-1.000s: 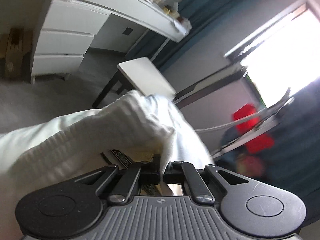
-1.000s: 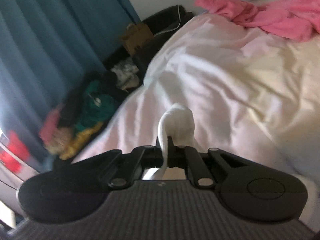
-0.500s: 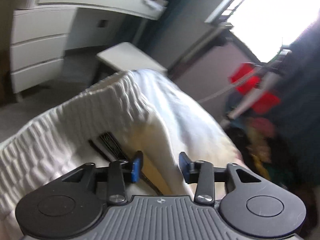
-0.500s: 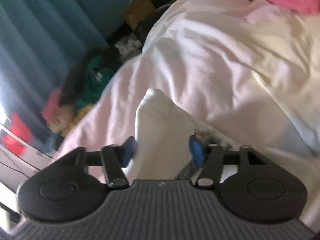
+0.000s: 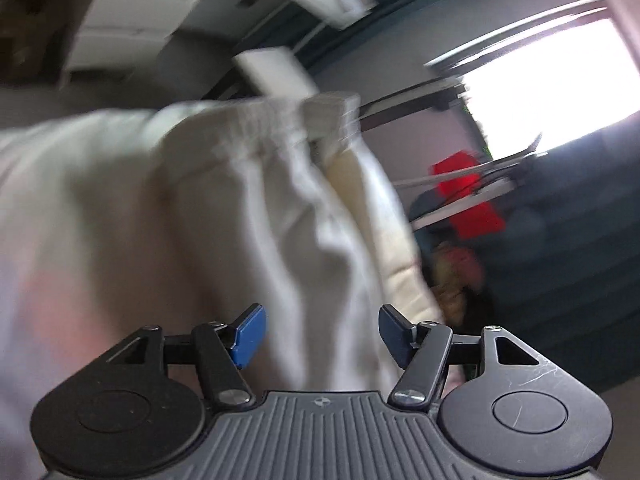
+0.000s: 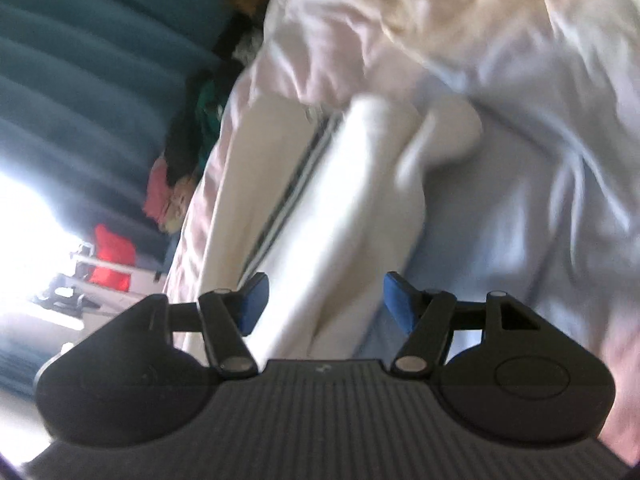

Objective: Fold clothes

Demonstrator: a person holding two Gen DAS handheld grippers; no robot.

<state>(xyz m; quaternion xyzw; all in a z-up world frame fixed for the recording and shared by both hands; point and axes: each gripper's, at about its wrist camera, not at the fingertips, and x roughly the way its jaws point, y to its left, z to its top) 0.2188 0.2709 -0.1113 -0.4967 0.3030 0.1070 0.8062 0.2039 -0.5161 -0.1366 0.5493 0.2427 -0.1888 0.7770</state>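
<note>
- Pale, rumpled bedding (image 6: pixel 520 80) covers the bed and fills most of the right wrist view; it is pinkish and cream toward the top, bluish in shadow on the right.
- White garment (image 6: pixel 352 208) lies on the bed in a long bundle, with a dark striped edge along its left side; its near end reaches down between the fingers of the right gripper (image 6: pixel 322 300); that gripper's jaws stand wide apart, blue pads clear of the cloth, holding nothing.
- Left wrist view alone shows the garment (image 5: pixel 280 216) from its other end, with a ribbed band blurred at the top; it runs down between the fingers of the left gripper (image 5: pixel 322 336); those jaws are also spread wide and grip nothing; whether the cloth touches either pad, I cannot tell.
- Only the left view shows white drawers (image 5: pixel 132 28), a small white table (image 5: pixel 276 72), a bright window (image 5: pixel 560 84) and something red (image 5: pixel 468 192) by a rack; all of it is smeared by motion blur.
- Only the right view shows the teal curtain (image 6: pixel 88 80) and a heap of coloured clothes (image 6: pixel 188 148) on the floor beside the bed; glare washes out the lower left.
</note>
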